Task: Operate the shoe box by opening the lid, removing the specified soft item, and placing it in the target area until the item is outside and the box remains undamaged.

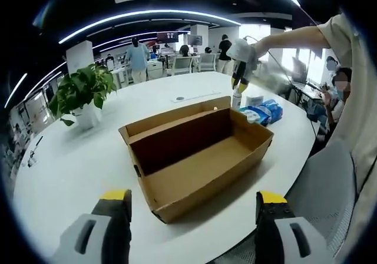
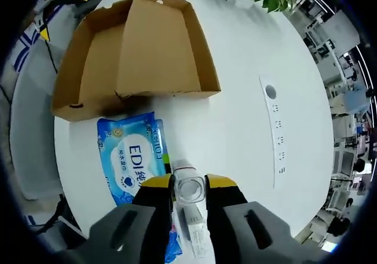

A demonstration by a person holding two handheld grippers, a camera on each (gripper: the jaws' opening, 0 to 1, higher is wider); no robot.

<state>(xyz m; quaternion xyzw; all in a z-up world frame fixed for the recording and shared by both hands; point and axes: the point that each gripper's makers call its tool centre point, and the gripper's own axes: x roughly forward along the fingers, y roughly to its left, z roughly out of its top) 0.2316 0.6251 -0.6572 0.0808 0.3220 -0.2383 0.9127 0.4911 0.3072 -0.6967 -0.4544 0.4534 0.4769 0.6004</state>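
An open brown cardboard shoe box (image 1: 197, 158) lies on the white table, its lid flap (image 1: 177, 115) folded back and its inside bare. My left gripper (image 1: 194, 200) is open, its jaws wide apart in front of the box's near corner and holding nothing. Beyond the box a person's hand holds my right gripper (image 1: 238, 86) pointing down over a small clear bottle (image 1: 237, 101). In the right gripper view the right gripper (image 2: 188, 184) is shut on that bottle (image 2: 189, 190). A blue soft wipes pack (image 2: 132, 155) lies between the bottle and the box (image 2: 135, 52).
A potted plant (image 1: 82, 93) stands at the left of the table. A white socket strip (image 2: 275, 131) is set into the tabletop (image 2: 247, 99). A grey chair (image 1: 327, 187) sits at the table's right edge. People stand among desks far behind.
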